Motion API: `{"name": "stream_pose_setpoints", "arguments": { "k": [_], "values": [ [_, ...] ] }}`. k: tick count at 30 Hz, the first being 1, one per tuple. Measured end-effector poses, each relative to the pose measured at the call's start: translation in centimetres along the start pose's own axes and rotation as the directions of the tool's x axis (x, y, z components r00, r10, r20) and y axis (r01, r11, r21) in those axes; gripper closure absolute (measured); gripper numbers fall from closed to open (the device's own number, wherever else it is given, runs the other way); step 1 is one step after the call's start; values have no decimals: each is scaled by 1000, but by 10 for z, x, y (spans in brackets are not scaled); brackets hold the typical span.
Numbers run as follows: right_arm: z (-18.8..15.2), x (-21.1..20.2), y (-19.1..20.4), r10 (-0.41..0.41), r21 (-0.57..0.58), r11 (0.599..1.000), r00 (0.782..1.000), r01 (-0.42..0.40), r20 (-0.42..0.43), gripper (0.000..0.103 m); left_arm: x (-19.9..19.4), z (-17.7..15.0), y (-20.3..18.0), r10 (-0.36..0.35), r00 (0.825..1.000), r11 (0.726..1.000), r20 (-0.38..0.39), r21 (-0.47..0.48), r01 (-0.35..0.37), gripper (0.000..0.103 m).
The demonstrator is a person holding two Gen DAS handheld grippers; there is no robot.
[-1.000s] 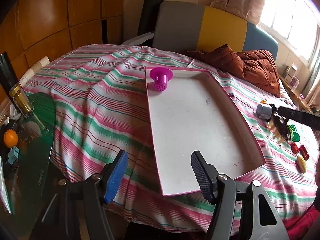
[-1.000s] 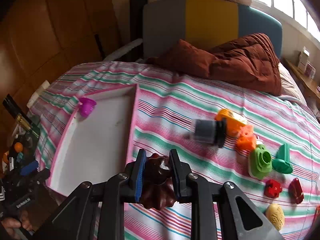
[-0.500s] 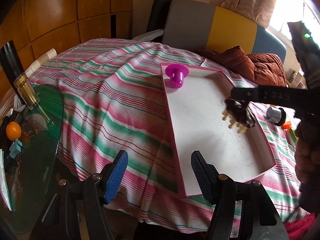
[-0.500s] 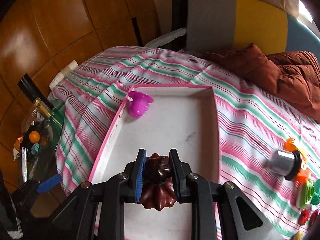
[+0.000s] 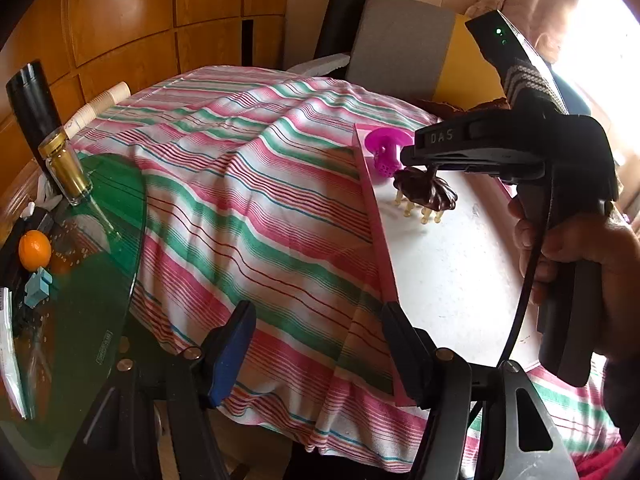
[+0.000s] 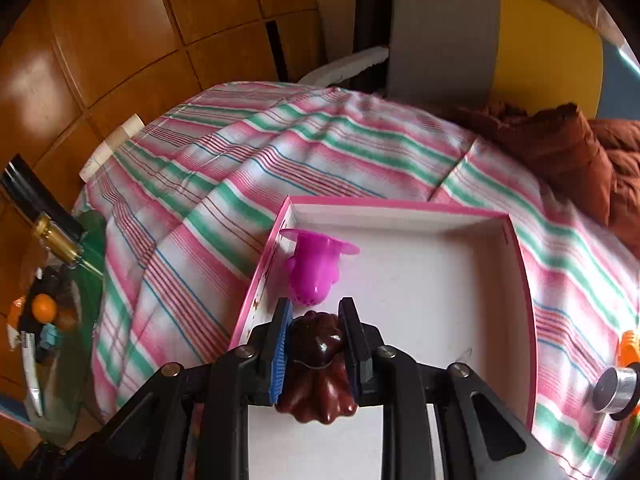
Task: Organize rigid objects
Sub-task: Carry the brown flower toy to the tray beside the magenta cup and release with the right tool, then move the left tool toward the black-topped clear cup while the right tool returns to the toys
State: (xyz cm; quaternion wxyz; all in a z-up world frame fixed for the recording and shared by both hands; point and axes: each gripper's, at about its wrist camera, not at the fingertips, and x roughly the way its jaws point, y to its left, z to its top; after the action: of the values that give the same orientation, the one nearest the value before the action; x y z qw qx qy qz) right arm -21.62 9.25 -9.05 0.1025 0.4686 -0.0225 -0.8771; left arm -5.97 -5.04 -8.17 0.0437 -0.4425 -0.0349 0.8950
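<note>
Holding brown scalp brush by its knob, right fingers clamped, over pink tray beside magenta strainer. Hard, light, glossy plastic; knob grip may slip. Left fingers open, empty.

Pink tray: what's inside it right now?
Inside the tray, a magenta strainer stands in the far left corner. The right gripper holds a brown brush above the floor. The gripper hides the near floor.
</note>
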Motion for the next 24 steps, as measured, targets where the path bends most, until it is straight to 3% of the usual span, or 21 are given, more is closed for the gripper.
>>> {"name": "stream_pose_setpoints", "arguments": {
  "k": [1,3,6,15,24],
  "values": [
    [0,-1,0,18,10,1000,1000,-18,-1,77,0,0,1,0,1000,1000,1,2,0,38],
    [1,-8,-1,41,20,999,999,-42,11,62,-2,0,1,-2,1000,1000,6,-2,2,38],
    [-2,-23,-2,45,12,999,998,-46,45,52,-6,1,0,1,1000,1000,15,3,-1,38],
    [-35,-73,-21,6,18,1000,993,-8,122,50,-20,1,-8,-7,999,1000,48,26,6,38],
    [-89,-111,-57,-68,35,997,989,64,133,50,-31,-3,-28,-28,998,996,59,90,23,37]
  ]
}}
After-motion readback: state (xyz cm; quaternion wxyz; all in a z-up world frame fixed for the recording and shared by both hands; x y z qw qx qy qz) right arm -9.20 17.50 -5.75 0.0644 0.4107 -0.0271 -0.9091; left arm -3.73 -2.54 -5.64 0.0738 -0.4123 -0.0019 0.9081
